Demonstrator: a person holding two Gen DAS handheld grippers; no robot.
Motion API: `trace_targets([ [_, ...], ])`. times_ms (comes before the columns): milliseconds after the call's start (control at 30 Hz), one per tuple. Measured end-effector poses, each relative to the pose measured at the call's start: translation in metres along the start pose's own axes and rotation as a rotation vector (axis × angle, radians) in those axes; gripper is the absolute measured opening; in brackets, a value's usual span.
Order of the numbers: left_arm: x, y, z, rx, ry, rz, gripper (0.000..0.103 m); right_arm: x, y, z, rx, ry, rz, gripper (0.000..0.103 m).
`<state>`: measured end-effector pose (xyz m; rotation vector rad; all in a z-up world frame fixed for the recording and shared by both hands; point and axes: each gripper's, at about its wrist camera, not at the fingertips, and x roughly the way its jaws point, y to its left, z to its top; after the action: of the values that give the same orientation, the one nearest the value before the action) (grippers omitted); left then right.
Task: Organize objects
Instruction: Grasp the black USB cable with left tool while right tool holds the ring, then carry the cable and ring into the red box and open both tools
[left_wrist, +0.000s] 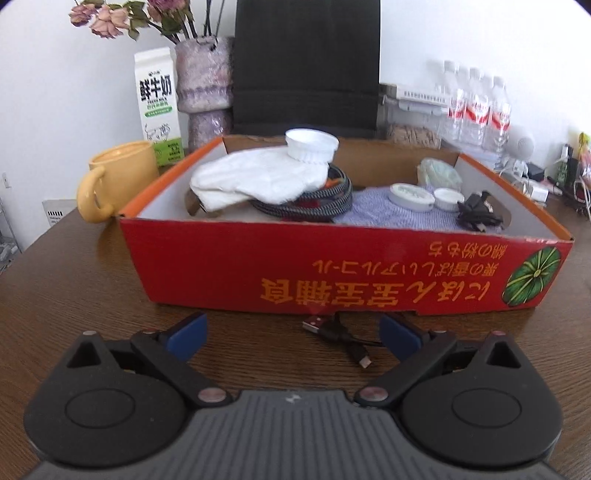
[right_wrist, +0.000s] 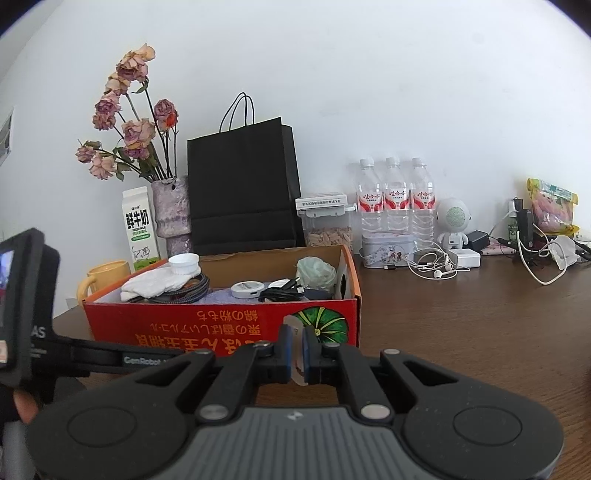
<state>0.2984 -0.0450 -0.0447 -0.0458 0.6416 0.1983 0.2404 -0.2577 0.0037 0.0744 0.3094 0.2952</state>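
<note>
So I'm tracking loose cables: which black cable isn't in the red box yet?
The black USB cable lying on the table in front of the red box, between the open left tongs; the other black cable lies inside.

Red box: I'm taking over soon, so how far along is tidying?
Done: cloth, braided cable and round tins lie in the red box. In hand: right gripper pinches a thin translucent piece. Left: black USB cable on the table before the open left gripper.

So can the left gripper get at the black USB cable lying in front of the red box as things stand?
Probably yes. The left gripper is open, and the USB cable lies on bare table between its fingers, with nothing over it. The red box stands just behind the cable, close enough to crowd the approach.
</note>
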Motion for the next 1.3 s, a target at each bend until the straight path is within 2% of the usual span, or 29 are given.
trace_targets([
  [33,0.000,-0.001,0.000,0.002,0.005,0.006,0.090,-0.001,0.000,0.000,0.002,-0.002,0.002,0.005],
  [67,0.000,0.000,-0.001,-0.001,0.006,0.006,0.078,-0.001,-0.001,0.000,0.006,-0.003,0.004,0.005],
  [100,-0.001,0.001,-0.002,-0.002,0.010,-0.001,0.062,-0.001,-0.001,0.001,0.009,-0.002,0.005,0.005],
  [133,-0.002,0.002,-0.002,0.002,0.008,-0.001,0.057,-0.001,-0.002,0.001,0.012,-0.001,0.006,0.005],
  [200,-0.006,0.003,-0.005,0.024,-0.003,-0.022,0.022,0.000,-0.002,0.001,0.015,0.001,0.007,0.005],
  [233,-0.008,0.004,-0.007,0.037,-0.004,-0.036,0.019,0.000,-0.003,0.001,0.016,0.000,0.007,0.005],
  [433,-0.024,0.018,-0.018,0.060,-0.006,-0.074,0.014,0.000,-0.003,0.002,0.018,0.001,0.010,0.005],
  [700,-0.043,0.046,-0.030,0.016,-0.013,-0.151,0.014,-0.001,-0.003,0.002,0.015,-0.003,0.013,0.005],
  [867,-0.058,0.048,-0.033,0.015,-0.102,-0.179,0.014,-0.001,-0.003,0.002,0.016,-0.003,0.011,0.005],
  [1067,-0.067,0.049,-0.032,0.004,-0.156,-0.191,0.014,-0.001,-0.003,0.003,0.016,-0.005,0.012,0.005],
  [1300,-0.084,0.053,-0.025,-0.030,-0.254,-0.198,0.014,-0.007,-0.002,0.003,0.023,-0.072,0.021,0.005],
])
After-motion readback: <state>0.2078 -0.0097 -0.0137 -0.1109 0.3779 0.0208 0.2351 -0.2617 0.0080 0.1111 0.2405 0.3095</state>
